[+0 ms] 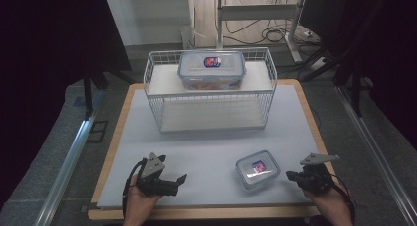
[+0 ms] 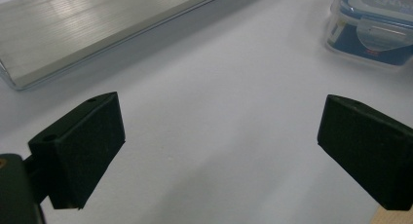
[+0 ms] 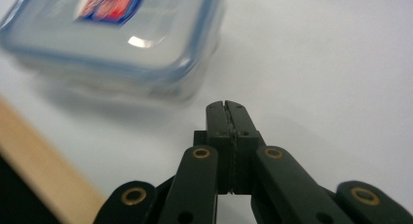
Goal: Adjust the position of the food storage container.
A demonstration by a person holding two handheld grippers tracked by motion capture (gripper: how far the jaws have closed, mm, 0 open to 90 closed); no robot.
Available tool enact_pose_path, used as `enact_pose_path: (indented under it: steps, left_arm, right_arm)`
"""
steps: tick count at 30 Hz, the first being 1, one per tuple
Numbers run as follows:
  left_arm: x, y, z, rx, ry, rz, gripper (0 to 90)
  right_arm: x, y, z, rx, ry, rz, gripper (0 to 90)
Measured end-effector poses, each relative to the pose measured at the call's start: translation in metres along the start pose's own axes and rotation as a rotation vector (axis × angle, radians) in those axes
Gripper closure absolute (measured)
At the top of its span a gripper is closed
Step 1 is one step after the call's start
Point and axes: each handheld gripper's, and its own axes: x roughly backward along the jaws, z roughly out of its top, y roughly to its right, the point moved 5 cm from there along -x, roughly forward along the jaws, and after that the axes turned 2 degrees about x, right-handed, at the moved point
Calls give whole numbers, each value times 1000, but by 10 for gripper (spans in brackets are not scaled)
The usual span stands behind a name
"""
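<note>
Clear small container flat, lid up, roughly square | right gripper clenched empty | left gripper released

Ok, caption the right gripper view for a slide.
Right gripper, jaws shut, points at the small lidded container on the white table.

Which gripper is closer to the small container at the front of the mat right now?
Right. The right gripper, jaws shut, sits just beside the small container, not touching. The left gripper, jaws open, is farther off across the mat.

Dim room; box blurred, lid glare.
</note>
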Motion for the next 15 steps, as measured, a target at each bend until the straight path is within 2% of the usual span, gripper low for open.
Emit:
enact_pose_path:
  steps: [3,6,8,11,13,14,15]
  left_arm:
    - [0,-1,-1,2,-1,0,34]
    - [2,-2,-1,9,2,1,34]
    - [2,-2,-1,14,2,-2,35]
    - [1,-2,-1,20,-3,-13,35]
    - [0,0,-1,21,-10,-15,36]
    - [0,0,-1,20,-12,-19,38]
    - [0,1,0,18,-13,-20,38]
  right_arm:
    - [-7,2,6,3,7,2,894]
    - [-15,-3,12,12,0,21,894]
    - [-17,-8,15,39,-9,1,895]
    - [-18,-17,17,33,-6,42,895]
    - [-21,-25,18,45,-7,52,895]
    - [-24,-35,21,61,-12,82,895]
    - [-24,-35,21,61,-12,82,895]
